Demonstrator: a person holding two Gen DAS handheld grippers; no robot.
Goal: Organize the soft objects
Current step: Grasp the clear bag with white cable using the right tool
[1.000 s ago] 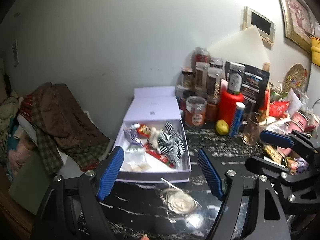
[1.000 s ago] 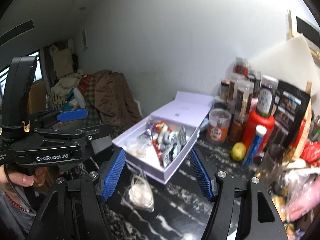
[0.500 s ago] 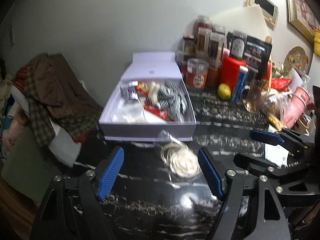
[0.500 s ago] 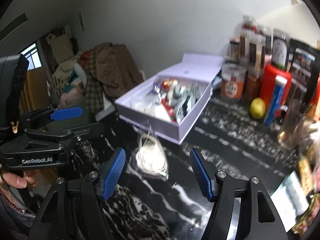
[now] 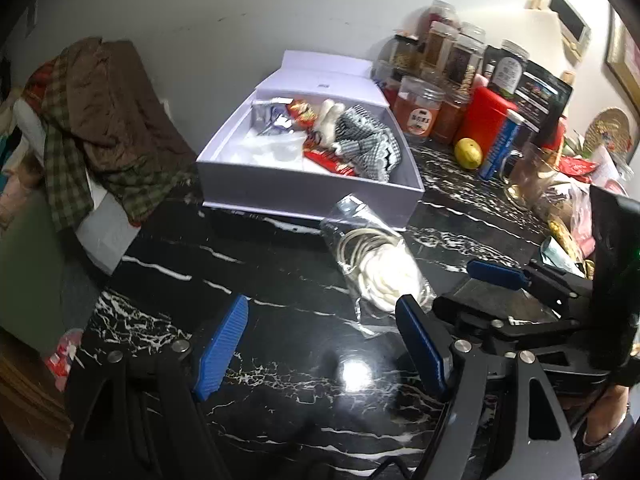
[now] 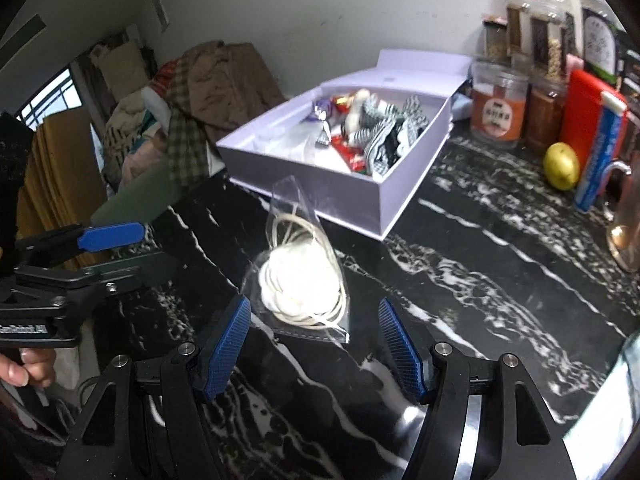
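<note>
A clear plastic bag holding a white soft round piece and a coiled cord lies on the black marble tabletop. It sits just in front of an open white box. The box holds black-and-white checked cloth, red wrappers and small packets. My right gripper is open just short of the bag, pointing down at it, with nothing between its pads. My left gripper is open too, and the bag lies ahead of its right finger. One blue finger of the right gripper shows at the right.
Jars, a red container, a lemon, a blue tube and a glass mug crowd the back right. A pile of brown and plaid clothes lies past the table's left edge. A hand holds the left gripper.
Both grippers have come down toward the tabletop and tipped further downward; the bag and box now look closer. Neither gripper's jaw width has changed, and the bag has not moved.
</note>
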